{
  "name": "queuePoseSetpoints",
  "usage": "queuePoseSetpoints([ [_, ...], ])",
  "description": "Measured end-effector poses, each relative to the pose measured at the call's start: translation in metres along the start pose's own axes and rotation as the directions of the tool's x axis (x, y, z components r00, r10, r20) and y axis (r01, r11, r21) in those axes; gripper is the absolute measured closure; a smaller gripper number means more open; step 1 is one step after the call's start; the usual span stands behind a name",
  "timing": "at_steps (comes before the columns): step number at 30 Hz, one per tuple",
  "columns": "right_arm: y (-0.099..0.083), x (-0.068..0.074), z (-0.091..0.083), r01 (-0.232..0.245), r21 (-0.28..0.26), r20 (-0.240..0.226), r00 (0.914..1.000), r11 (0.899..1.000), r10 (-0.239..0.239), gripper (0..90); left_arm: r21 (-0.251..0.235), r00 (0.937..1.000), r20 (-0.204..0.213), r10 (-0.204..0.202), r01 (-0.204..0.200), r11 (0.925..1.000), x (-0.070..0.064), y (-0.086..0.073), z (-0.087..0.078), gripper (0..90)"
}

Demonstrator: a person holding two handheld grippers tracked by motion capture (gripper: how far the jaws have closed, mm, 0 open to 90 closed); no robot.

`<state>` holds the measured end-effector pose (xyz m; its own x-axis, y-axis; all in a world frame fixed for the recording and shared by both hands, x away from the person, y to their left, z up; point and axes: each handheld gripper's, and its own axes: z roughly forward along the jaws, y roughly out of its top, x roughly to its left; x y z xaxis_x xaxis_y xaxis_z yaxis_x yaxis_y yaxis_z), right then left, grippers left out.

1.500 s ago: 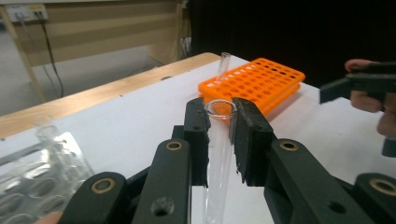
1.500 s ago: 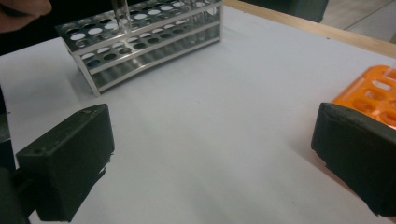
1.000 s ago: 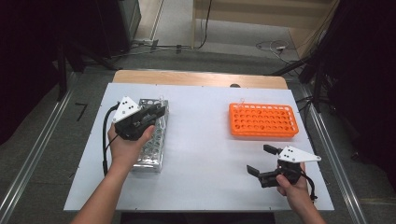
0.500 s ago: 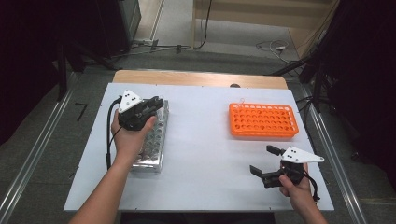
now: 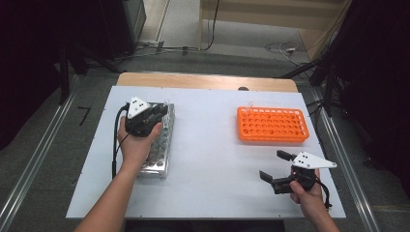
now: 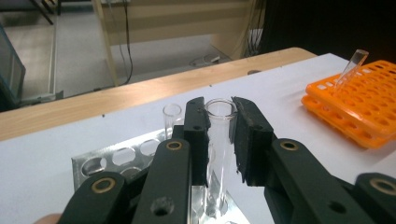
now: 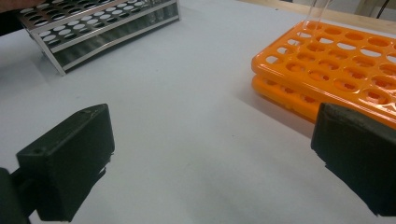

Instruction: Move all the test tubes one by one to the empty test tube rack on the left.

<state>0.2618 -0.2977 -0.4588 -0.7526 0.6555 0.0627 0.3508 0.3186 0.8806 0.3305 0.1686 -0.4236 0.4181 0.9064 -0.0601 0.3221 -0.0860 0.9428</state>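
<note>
The left gripper [image 5: 153, 115] covers the far end of the metal rack [image 5: 159, 154]; the glass tube's [image 6: 219, 140] foot sinks behind its jaws at the lower frame edge.

- A clear glass test tube [image 6: 219, 140], open mouth up, stands upright in the far end of a metal rack [image 5: 159, 145], at nine o'clock on the table, between the black jaws.
- A second clear tube [image 6: 171, 116] stands just beside it.

The gripper [image 6: 219, 135] clasps a clear test tube [image 6: 219, 140] standing in the metal rack [image 6: 107, 161].

Left hand-held gripper [image 5: 157, 112] now farther along the metal rack [image 5: 162, 147], jaws around a glass tube [image 6: 219, 140].
</note>
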Motion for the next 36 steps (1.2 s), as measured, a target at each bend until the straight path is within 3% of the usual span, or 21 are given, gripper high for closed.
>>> queuePoseSetpoints([
  [8,0.000,0.000,0.001,0.003,0.003,-0.001,1.0000,1.000,-0.003,0.0,0.073,1.0000,-0.001,0.004,-0.004,0.9973,0.000,-0.002,0.001,76.5],
  [13,0.000,0.000,0.002,0.002,0.007,-0.003,1.0000,1.000,-0.002,0.0,0.137,0.9999,-0.014,0.007,-0.005,0.9906,-0.003,-0.003,0.004,76.3],
  [17,0.000,0.001,0.003,0.003,0.010,-0.006,1.0000,1.000,-0.003,0.0,0.157,0.9995,-0.026,0.016,-0.011,0.9875,-0.004,-0.003,0.005,74.0],
  [22,0.000,0.001,0.003,-0.002,0.012,-0.009,1.0000,1.000,0.002,0.0,0.131,0.9991,-0.040,0.012,-0.006,0.9914,-0.004,-0.001,0.001,59.5],
  [26,0.000,0.001,0.003,-0.003,0.010,-0.016,0.9999,1.000,0.003,0.0,0.113,0.9999,-0.017,0.000,0.002,0.9936,-0.007,-0.001,-0.005,43.7],
  [29,0.000,0.001,0.003,-0.006,0.009,-0.018,0.9998,1.000,0.006,0.0,0.102,0.9996,0.015,-0.023,0.021,0.9946,-0.008,-0.002,-0.010,27.7],
  [36,0.003,0.001,0.004,-0.009,0.005,-0.025,0.9997,1.000,0.009,0.0,0.071,0.9945,0.095,-0.046,0.039,0.9967,-0.015,-0.006,-0.026,9.3],
])
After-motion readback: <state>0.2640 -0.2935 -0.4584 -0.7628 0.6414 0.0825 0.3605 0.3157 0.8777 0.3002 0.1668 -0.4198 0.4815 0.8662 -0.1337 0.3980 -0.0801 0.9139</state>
